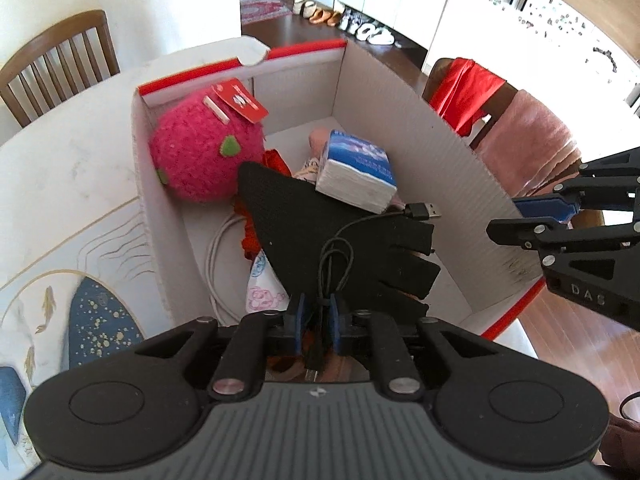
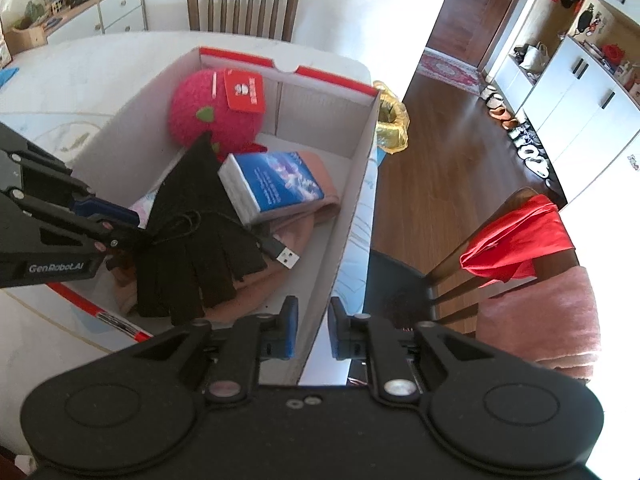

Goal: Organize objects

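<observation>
A white cardboard box (image 1: 420,128) with red rims sits on the table. Inside lie a pink plush ball (image 1: 204,156), a blue tissue pack (image 1: 356,172), a white cable (image 1: 214,256) and pink cloth (image 2: 296,216). My left gripper (image 1: 318,316) is shut on a coiled black USB cable (image 1: 336,256) that lies over a black glove (image 1: 320,232) above the box. In the right wrist view the left gripper (image 2: 120,228) holds the cable at the glove (image 2: 192,232). My right gripper (image 2: 313,330) is slightly open and empty, straddling the box's right wall (image 2: 352,216).
The table (image 1: 60,184) has a painted blue and gold pattern. A chair with red cloth and a pink towel (image 2: 532,264) stands right of the box. A second wooden chair (image 2: 244,4) is behind the table. A yellow bag (image 2: 394,120) sits past the box corner.
</observation>
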{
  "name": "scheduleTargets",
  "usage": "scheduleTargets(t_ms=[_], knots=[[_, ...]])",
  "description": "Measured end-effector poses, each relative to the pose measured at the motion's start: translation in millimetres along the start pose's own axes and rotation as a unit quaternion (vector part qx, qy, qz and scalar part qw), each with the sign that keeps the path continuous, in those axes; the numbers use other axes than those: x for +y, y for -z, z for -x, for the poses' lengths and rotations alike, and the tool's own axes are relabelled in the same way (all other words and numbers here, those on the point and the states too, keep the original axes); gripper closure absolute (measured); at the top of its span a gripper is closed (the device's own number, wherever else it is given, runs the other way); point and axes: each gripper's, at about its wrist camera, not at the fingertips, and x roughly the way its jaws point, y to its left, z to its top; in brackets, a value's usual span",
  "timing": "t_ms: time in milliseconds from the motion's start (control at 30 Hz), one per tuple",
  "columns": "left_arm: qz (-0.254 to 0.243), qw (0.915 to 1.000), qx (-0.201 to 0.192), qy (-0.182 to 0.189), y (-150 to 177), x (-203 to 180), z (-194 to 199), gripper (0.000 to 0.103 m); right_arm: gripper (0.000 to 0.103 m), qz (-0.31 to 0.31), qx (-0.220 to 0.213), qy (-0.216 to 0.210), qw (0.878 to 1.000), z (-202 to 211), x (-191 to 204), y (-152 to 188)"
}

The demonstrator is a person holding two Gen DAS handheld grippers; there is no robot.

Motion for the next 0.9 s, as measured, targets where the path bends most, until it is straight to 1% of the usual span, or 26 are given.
scheduleTargets(t_ms=[133,267,367,400,433,467,500,533,667,733,800,900], knots=[[-0.006,0.9997,-0.02,-0.009,4,2,17,0.09,0.086,-0.013,-0.018,-0.005,1.0,13,-1,1],[-0.012,0.9992,-0.038,-0.01,8,4,33,0.089,0.084,-0.024,-0.035,-0.007,0.999,25,-2,3],[-0.019,0.9981,-0.057,-0.012,11,4,46,0.077,0.082,-0.03,-0.052,-0.007,0.998,36,0,5],[-0.021,0.9975,-0.066,-0.012,13,4,52,0.07,0.081,-0.032,-0.058,-0.009,0.998,40,0,5],[-0.023,0.9969,-0.074,-0.012,14,5,57,0.059,0.081,-0.034,-0.063,-0.011,0.997,43,0,6],[-0.024,0.9962,-0.083,-0.012,16,4,62,0.051,0.08,-0.035,-0.07,-0.011,0.997,47,1,6],[-0.024,0.9952,-0.094,-0.011,17,5,68,0.039,0.08,-0.035,-0.078,-0.011,0.996,52,3,7],[-0.024,0.9944,-0.102,-0.01,19,5,74,0.035,0.078,-0.034,-0.085,-0.012,0.996,56,5,8],[-0.02,0.9922,-0.123,-0.004,25,9,90,0.034,0.071,-0.035,-0.109,-0.019,0.993,70,10,10],[-0.015,0.9911,-0.132,-0.003,28,12,97,0.029,0.069,-0.038,-0.119,-0.021,0.992,76,14,11],[-0.011,0.9901,-0.14,-0.002,32,15,103,0.028,0.068,-0.041,-0.128,-0.024,0.991,81,16,13],[-0.01,0.9885,-0.151,-0.005,37,19,112,0.023,0.062,-0.047,-0.141,-0.027,0.989,89,20,16]])
